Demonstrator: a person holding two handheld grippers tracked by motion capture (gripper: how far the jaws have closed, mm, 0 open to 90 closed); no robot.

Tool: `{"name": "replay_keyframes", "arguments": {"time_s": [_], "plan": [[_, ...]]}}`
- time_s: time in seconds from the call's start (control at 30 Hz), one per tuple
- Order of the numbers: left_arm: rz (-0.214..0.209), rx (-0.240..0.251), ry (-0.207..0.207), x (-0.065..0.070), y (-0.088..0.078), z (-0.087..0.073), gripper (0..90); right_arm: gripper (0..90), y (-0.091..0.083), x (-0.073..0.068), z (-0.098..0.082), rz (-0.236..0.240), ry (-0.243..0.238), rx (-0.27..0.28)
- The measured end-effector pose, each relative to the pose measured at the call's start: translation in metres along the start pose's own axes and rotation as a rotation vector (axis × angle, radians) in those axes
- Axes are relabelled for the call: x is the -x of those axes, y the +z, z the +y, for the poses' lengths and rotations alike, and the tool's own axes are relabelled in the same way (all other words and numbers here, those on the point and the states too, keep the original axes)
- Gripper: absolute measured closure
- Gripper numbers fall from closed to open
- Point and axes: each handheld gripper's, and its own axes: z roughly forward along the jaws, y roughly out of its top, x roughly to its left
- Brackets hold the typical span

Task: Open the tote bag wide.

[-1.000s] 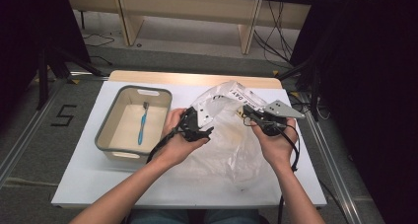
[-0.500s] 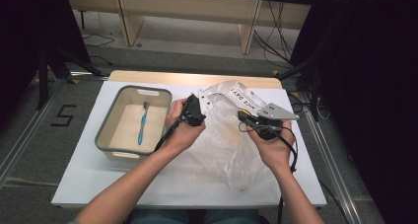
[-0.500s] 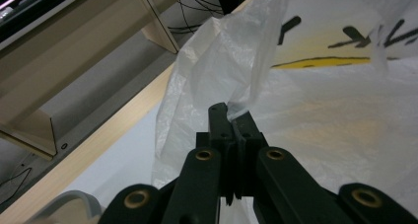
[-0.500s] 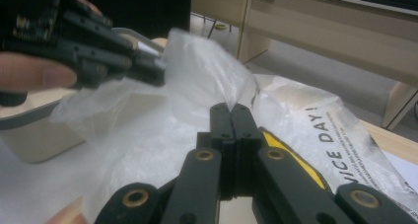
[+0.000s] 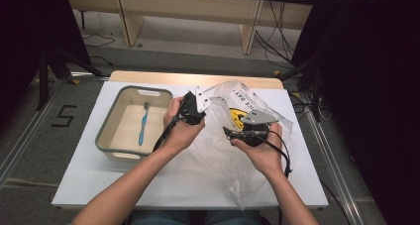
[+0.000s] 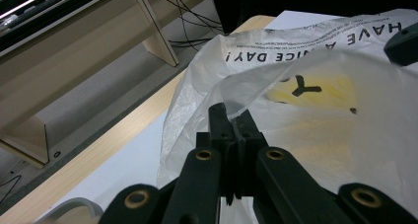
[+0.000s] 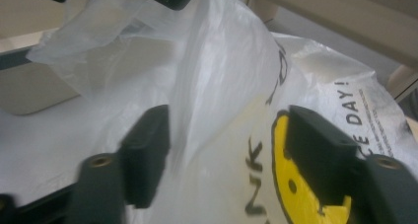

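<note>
The left gripper (image 6: 232,116) pinches the bag (image 6: 315,100) rim, probably lifting its mouth; the right gripper (image 7: 226,150), jaws just opened wide, straddles a fold.

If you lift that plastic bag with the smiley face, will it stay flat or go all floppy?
Probably floppy: the plastic bag already lies crumpled and folded on the table. It looks thin and see-through, so likely very light. Where the left tool pinches its edge, the film bunches, so it may slip or stretch.
</note>
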Motion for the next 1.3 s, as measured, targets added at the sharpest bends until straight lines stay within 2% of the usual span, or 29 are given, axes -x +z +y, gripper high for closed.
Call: {"name": "replay_keyframes", "arguments": {"time_s": [0.07, 0.13, 0.23, 0.33, 0.37, 0.43, 0.47, 0.53, 0.7, 0.83, 1.0, 1.2, 1.3], "plan": [[0.002, -0.003, 0.003, -0.002, -0.001, 0.000, 89.4, 26.3, 0.005, -0.002, -0.001, -0.005, -0.009, -0.004], [0.004, -0.003, -0.004, -0.002, -0.001, 0.000, 89.4, 28.5, 0.010, -0.004, -0.005, -0.009, -0.014, -0.047], [0.002, -0.004, -0.005, -0.003, -0.001, -0.001, 89.4, 44.1, 0.015, -0.004, -0.016, -0.005, -0.017, -0.125], [-0.003, -0.009, 0.004, -0.002, -0.001, 0.000, 89.4, 67.5, 0.015, -0.003, -0.020, 0.029, 0.011, -0.140], [-0.005, -0.011, 0.000, -0.001, 0.000, -0.001, 89.4, 76.3, 0.014, -0.002, -0.021, 0.020, 0.015, -0.140], [-0.004, -0.011, 0.000, -0.001, 0.000, -0.001, 89.4, 86.7, 0.012, 0.000, -0.020, 0.028, 0.044, -0.126], [-0.004, -0.010, 0.000, 0.000, 0.000, -0.001, 89.4, 89.4, 0.010, 0.000, -0.019, 0.010, 0.046, -0.113], [-0.008, -0.011, 0.004, 0.001, 0.000, -0.001, 89.3, 90.0, 0.006, 0.001, -0.017, -0.001, 0.058, -0.090], [-0.014, -0.003, 0.012, 0.003, -0.003, -0.001, 86.9, 90.0, -0.006, 0.004, -0.009, -0.067, 0.047, -0.032], [-0.028, 0.001, 0.009, 0.004, -0.007, -0.002, 78.4, 90.0, -0.014, 0.007, -0.001, -0.090, 0.051, 0.008], [-0.054, -0.022, -0.011, 0.004, -0.014, -0.004, 61.9, 90.0, -0.016, 0.011, -0.001, -0.101, 0.069, 0.010], [-0.127, -0.047, -0.057, 0.010, -0.026, -0.009, 44.2, 90.0, -0.017, 0.014, -0.002, -0.108, 0.084, 0.012], [-0.153, -0.062, -0.056, 0.012, -0.032, -0.014, 37.8, 90.0, -0.017, 0.014, -0.002, -0.107, 0.085, 0.010]]}}
